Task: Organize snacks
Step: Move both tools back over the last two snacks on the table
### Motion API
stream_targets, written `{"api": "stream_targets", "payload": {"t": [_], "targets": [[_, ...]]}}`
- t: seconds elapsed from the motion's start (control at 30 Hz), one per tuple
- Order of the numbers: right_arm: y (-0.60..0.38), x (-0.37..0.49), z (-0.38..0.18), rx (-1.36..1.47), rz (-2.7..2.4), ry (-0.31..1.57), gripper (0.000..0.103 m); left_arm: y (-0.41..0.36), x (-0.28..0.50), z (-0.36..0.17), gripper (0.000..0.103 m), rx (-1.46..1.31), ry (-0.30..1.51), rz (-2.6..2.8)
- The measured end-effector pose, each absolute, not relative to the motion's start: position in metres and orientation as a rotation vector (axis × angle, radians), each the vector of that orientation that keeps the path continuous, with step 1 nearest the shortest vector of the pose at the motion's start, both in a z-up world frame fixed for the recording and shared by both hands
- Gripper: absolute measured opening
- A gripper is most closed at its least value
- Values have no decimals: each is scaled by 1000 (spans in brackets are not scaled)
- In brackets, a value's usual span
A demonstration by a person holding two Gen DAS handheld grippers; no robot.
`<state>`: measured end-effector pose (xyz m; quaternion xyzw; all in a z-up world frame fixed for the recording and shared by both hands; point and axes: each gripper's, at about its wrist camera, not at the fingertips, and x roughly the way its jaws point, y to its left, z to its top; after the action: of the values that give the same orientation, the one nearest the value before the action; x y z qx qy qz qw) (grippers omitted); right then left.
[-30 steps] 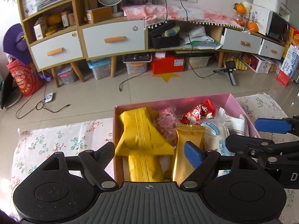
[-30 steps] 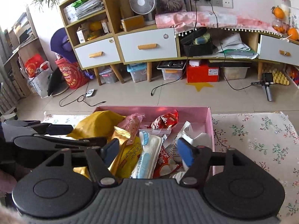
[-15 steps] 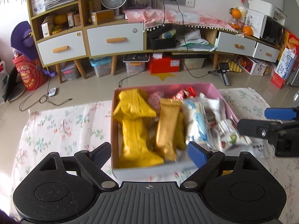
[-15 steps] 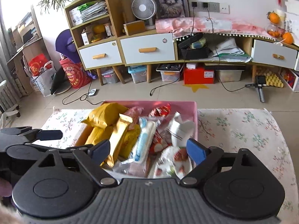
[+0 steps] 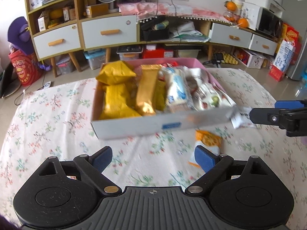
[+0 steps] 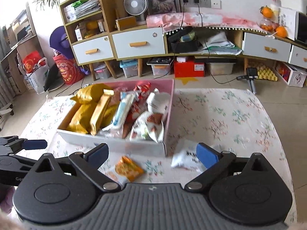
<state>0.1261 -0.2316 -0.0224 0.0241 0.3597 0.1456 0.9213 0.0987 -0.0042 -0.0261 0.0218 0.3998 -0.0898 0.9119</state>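
Both claws have been pulled back from the box since a moment ago, and their jaws have just been opening. The left claw (image 5: 152, 160) is now spread wide with nothing held, only the flowered cloth (image 5: 57, 118) seen between its blue pads. The right claw (image 6: 152, 153) is spread wide too, and nothing is held in it.

This probably means the packing step is done for now, but the job is not finished, because two snacks are not yet put away.

Just in front of the right claw, an orange packet (image 6: 129, 168) is seen lying on the cloth, a little to the left. A white packet (image 6: 182, 158) is lying close by the right pad; whether it is touched cannot be told.

Farther ahead of both claws, the box (image 6: 115, 143) is found, white outside and pink inside. It is filled with snacks: yellow bags (image 6: 82, 113) on the left, a gold bar (image 6: 99, 113) next, then blue-white and red-white packs.
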Motion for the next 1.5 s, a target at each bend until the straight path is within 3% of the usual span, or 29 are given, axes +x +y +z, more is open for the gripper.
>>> {"api": "stream_targets", "payload": {"t": [0.87, 1.5], "targets": [[-278, 124, -98, -32, 232, 726, 103, -65, 67, -82, 98, 227, 657, -335], [-292, 162, -97, -199, 545, 651, 103, -69, 90, -92, 98, 160, 650, -358]]}}
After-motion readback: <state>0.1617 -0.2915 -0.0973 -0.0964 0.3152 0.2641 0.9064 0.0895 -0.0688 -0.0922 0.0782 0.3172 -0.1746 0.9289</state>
